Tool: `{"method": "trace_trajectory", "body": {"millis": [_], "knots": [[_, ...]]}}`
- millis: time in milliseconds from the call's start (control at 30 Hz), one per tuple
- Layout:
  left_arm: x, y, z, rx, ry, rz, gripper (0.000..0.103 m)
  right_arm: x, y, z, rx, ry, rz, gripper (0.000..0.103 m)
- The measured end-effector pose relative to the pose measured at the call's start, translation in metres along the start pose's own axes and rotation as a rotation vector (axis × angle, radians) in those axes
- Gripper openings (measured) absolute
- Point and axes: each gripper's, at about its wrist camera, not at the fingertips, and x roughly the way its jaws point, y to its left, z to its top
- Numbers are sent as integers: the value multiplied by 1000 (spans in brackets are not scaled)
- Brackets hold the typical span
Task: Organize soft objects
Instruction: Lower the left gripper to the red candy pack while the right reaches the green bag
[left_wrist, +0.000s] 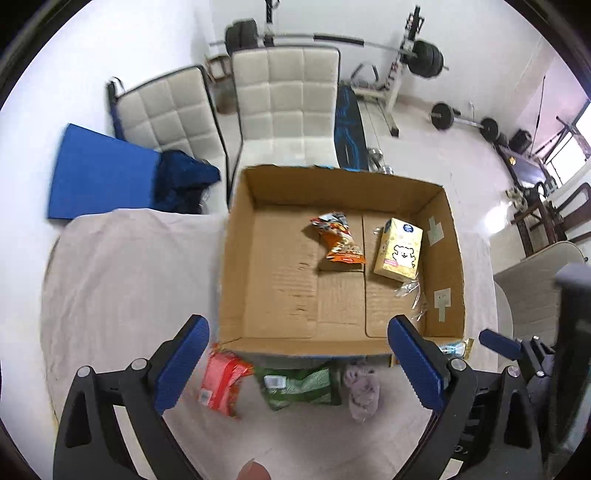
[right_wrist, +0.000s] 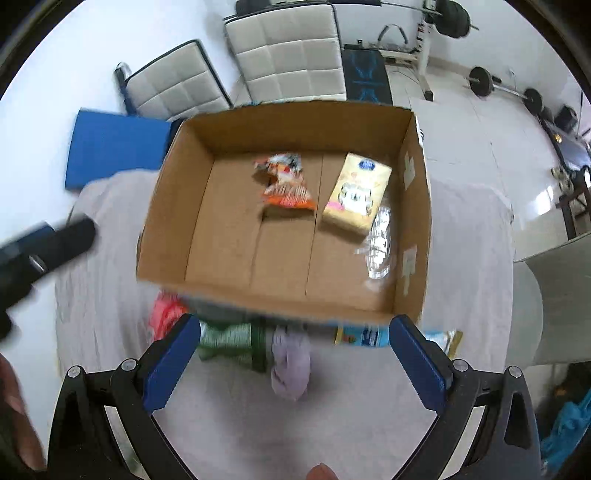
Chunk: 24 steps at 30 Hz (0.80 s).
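Both the left claw (left_wrist: 297, 363) and right claw (right_wrist: 291, 354) were wide open and held nothing. The soft purple cloth (left_wrist: 361, 387) lay at six o'clock from the brown cardboard box (left_wrist: 236, 266). A good grab would likely pinch its middle.

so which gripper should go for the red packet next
Probably left. The red packet lies just inside the open left gripper's left finger, while the right gripper sits farther right, above the purple cloth.

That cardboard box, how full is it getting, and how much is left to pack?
Done: an orange snack bag and a yellow tissue pack lie in the cardboard box. In hand: nothing; both jaws stand open. Left on the cloth: red packet, green packet, purple cloth item, blue-and-gold packet.
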Motion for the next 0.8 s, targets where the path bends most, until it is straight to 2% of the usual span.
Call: {"method": "trace_trajectory", "body": {"millis": [167, 300, 367, 433, 567, 667, 800], "knots": [[-7, 24, -46, -24, 9, 42, 99, 13, 3, -46, 22, 78, 38, 103], [24, 52, -79, -63, 103, 103, 99, 46, 16, -66, -39, 173, 60, 103], [48, 72, -95, -111, 177, 121, 99, 60, 31, -68, -128, 199, 50, 103], [67, 88, -111, -157, 225, 138, 99, 79, 55, -68, -271, 222, -7, 103], [88, 107, -138, -189, 270, 207, 99, 119, 97, -65, -520, 249, -106, 103], [105, 120, -157, -223, 308, 239, 99, 153, 124, -68, -714, 283, -141, 103], [119, 137, -176, -255, 346, 259, 99, 189, 150, -71, -853, 318, -207, 103]]}}
